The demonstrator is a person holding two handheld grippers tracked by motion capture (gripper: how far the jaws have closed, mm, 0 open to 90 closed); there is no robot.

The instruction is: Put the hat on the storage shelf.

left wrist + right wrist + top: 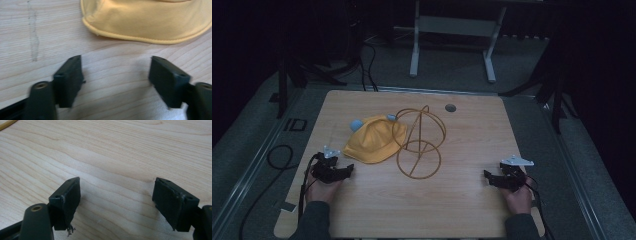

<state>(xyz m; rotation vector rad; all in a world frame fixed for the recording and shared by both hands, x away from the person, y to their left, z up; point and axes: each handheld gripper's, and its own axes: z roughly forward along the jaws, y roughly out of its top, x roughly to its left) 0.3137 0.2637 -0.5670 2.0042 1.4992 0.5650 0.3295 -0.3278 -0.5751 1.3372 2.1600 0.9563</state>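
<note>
i am holding my left gripper [346,171] and right gripper [488,176] low over the desk [452,210], both sets of fingers spread wide and gripping nothing. the yellow hat [374,140] is lying just beyond my left fingers [71,75], leaning against the wire hat stand [419,142]; it looks soft and light, so i am judging the stitched brim [140,38] the best hold. open desk is lying between my hands, its edges well apart from the hat.

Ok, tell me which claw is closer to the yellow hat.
The left claw. The yellow hat's brim lies just ahead of its open jaws, while the right claw sits on bare table beyond the wire stand.
</note>
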